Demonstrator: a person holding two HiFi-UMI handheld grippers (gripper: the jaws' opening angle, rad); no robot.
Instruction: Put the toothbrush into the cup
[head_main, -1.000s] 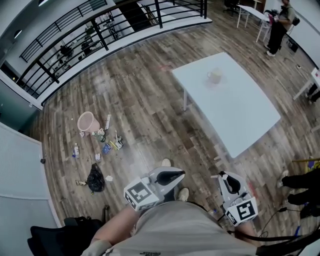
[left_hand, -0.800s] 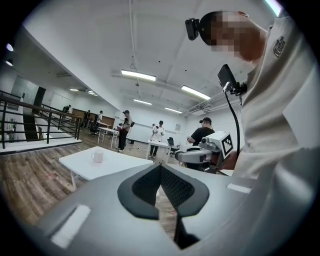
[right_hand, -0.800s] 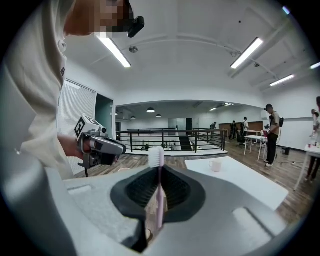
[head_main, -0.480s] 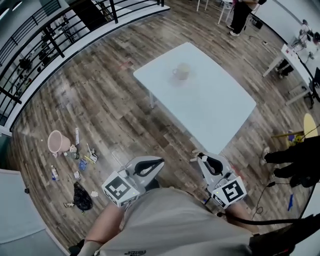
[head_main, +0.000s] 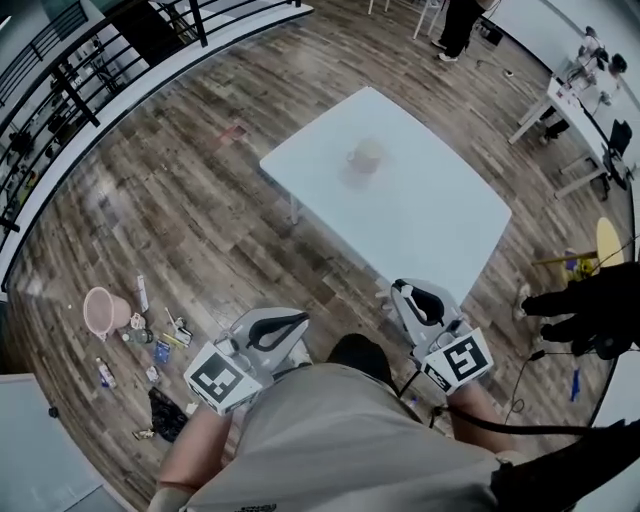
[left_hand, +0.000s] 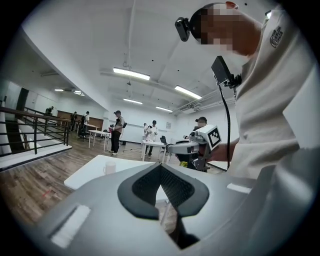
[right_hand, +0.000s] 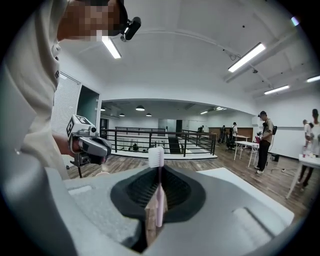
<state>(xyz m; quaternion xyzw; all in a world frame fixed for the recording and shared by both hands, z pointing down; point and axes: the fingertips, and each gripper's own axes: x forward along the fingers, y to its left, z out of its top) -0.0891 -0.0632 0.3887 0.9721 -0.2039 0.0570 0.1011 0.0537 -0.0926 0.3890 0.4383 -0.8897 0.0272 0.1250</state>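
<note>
We take this for a large open research lab or shared workspace. A wood-plank floor runs wall to wall, with a plain white bench standing alone in the middle. More white tables line the far side, where people stand about. A black railing fences one edge of the floor. Strip lights hang from a high white ceiling. The left gripper and the right gripper, each carrying a cube of square markers, look like research kit rather than household goods. A pink bucket and scattered litter lie on the planks.
</note>
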